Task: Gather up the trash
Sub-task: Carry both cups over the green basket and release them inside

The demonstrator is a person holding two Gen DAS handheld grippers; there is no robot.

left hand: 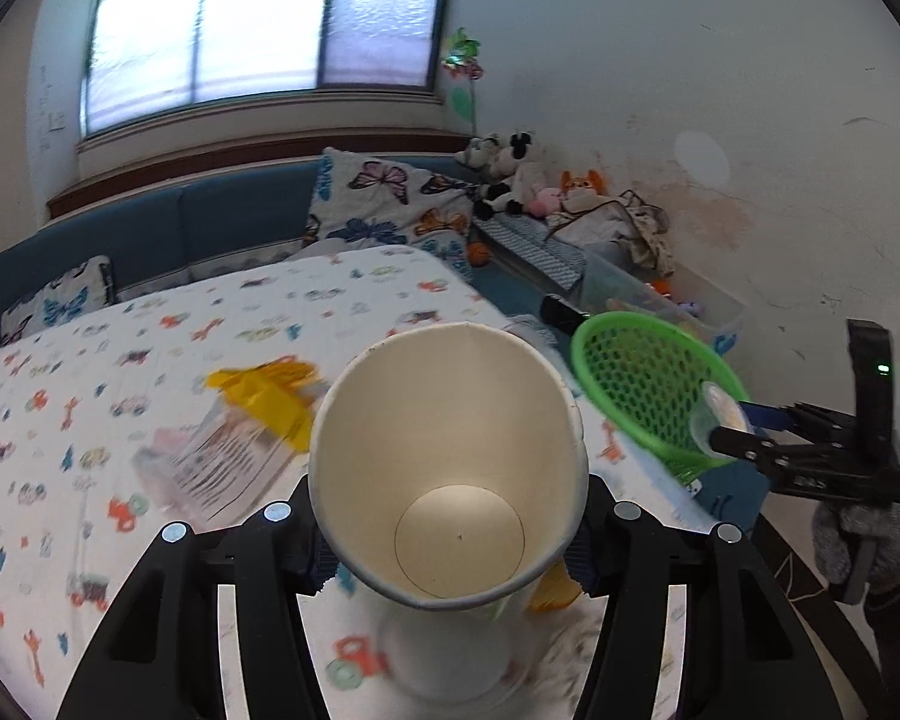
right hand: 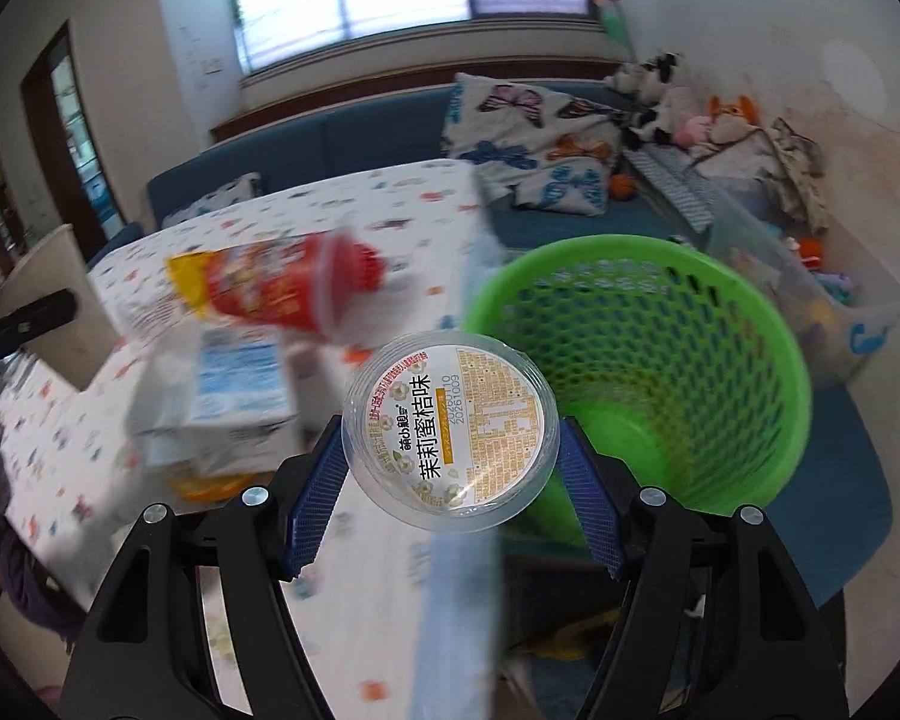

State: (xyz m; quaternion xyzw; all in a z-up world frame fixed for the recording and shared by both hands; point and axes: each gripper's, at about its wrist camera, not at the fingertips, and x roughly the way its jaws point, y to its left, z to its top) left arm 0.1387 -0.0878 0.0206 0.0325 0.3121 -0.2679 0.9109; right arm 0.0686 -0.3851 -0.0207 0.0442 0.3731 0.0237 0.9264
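**2 pieces of trash held above the bench**

A paper cup [left hand: 450, 462] is clamped in the left gripper [left hand: 450, 540] over the patterned bench [left hand: 90, 420]. A sealed plastic tub [right hand: 450, 432] is clamped in the right gripper [right hand: 450, 480], just left of the green basket [right hand: 750, 312].

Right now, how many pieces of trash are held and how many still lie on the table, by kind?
Held paper cup: 1
Held jelly cup: 1
Red snack cup on table: 1
Carton on table: 1
Yellow wrapper on table: 1
Total: 5
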